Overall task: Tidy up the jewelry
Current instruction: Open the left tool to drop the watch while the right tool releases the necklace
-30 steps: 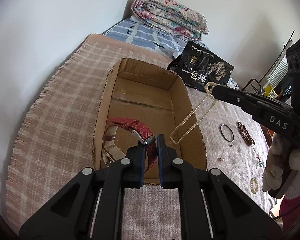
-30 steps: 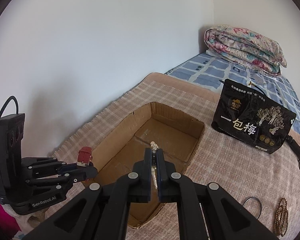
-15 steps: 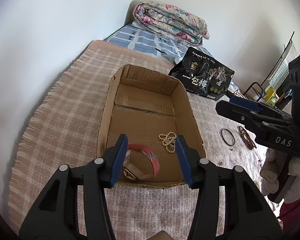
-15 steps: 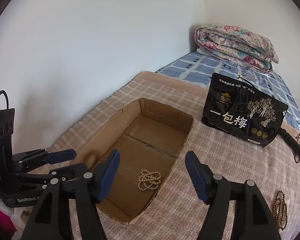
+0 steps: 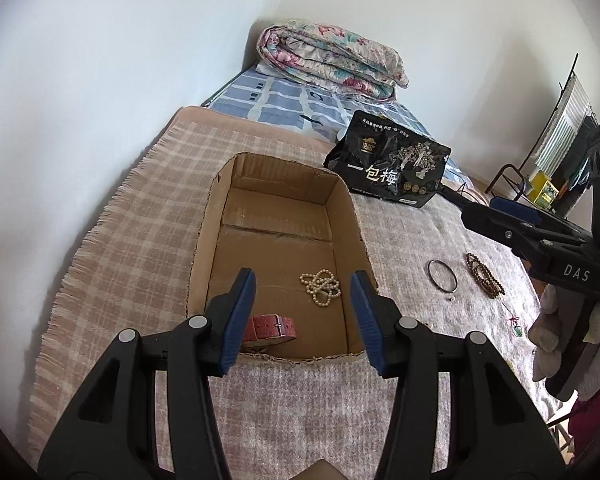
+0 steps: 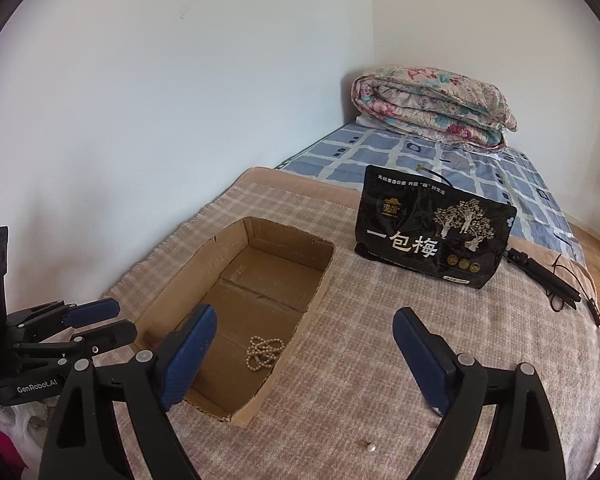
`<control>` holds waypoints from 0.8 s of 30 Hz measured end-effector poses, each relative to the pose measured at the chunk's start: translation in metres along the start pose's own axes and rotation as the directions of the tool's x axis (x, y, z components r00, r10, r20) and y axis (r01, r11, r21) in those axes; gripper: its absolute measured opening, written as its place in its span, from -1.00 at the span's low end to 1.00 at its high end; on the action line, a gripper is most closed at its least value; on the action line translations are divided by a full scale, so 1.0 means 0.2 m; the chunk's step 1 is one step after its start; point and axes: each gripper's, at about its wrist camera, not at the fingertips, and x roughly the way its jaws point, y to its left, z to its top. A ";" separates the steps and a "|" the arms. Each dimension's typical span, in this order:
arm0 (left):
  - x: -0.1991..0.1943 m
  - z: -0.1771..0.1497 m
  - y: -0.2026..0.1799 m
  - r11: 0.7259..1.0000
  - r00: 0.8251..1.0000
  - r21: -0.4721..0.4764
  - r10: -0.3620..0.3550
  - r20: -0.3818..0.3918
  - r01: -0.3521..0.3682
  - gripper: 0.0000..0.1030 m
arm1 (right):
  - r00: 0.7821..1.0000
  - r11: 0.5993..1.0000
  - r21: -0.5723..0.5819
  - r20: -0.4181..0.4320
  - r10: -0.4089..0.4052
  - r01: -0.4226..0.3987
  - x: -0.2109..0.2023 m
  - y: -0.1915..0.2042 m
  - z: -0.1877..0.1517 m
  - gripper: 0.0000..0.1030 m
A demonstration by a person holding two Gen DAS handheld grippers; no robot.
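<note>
Down on the bed, over a checked blanket (image 5: 148,216), both claws spread wide and holding nothing: left claw (image 5: 303,316) poised above the near end of the cardboard box (image 5: 202,240), right claw (image 6: 304,360) hanging over the blanket beside the box's right wall. Inside the box, a pearl necklace (image 5: 321,286) bunched in a loose heap on the floor and a red watch strap (image 5: 274,327) lying by the near wall, partly hidden behind the left claw's finger. Still out on the blanket, right of the box: a thin dark bangle (image 5: 442,275) lying flat, just beside it a brown bead bracelet (image 5: 485,280) coiled in loops, and a small loose pearl-like bead (image 6: 371,447) near the right claw. Further back, a black printed bag (image 6: 432,232) and a folded floral quilt (image 6: 432,110), no part of the sorting. Likely handling, judged from looks: bangle light, rigid and smooth, apt to skid or tip on soft cloth, so best pinched across the wire at one side of the ring, pads pressed slightly into the blanket to get under it. Bead bracelet light and limp, probably elastic-strung, apt to uncoil and dangle, so best gripped where the loops lie bunched together, all strands caught at once. Loose bead tiny, round and prone to roll; too small to judge more. Probably next for the right claw: one of the two rings, then a drop into the box.
</note>
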 end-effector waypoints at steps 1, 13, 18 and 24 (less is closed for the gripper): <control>-0.01 0.00 -0.01 1.000 1.000 0.002 -0.002 0.004 0.002 -0.03 | 1.000 1.000 0.004 0.003 -0.008 0.008 -0.02 -0.01 -0.01 0.80; -0.05 -0.03 -0.22 0.997 0.999 0.068 -0.037 0.006 0.037 -0.02 | 0.991 0.990 0.101 0.082 -0.106 0.098 -0.31 -0.27 -0.10 1.00; -0.03 -0.05 -0.32 0.993 0.999 0.106 -0.051 0.004 0.050 -0.02 | 0.988 0.982 0.148 0.083 -0.132 0.119 -0.40 -0.41 -0.16 1.00; 0.01 -0.10 -0.45 0.986 0.998 0.153 -0.060 -0.007 0.060 -0.02 | 0.980 0.966 0.191 0.058 -0.189 0.175 -0.48 -0.57 -0.24 1.00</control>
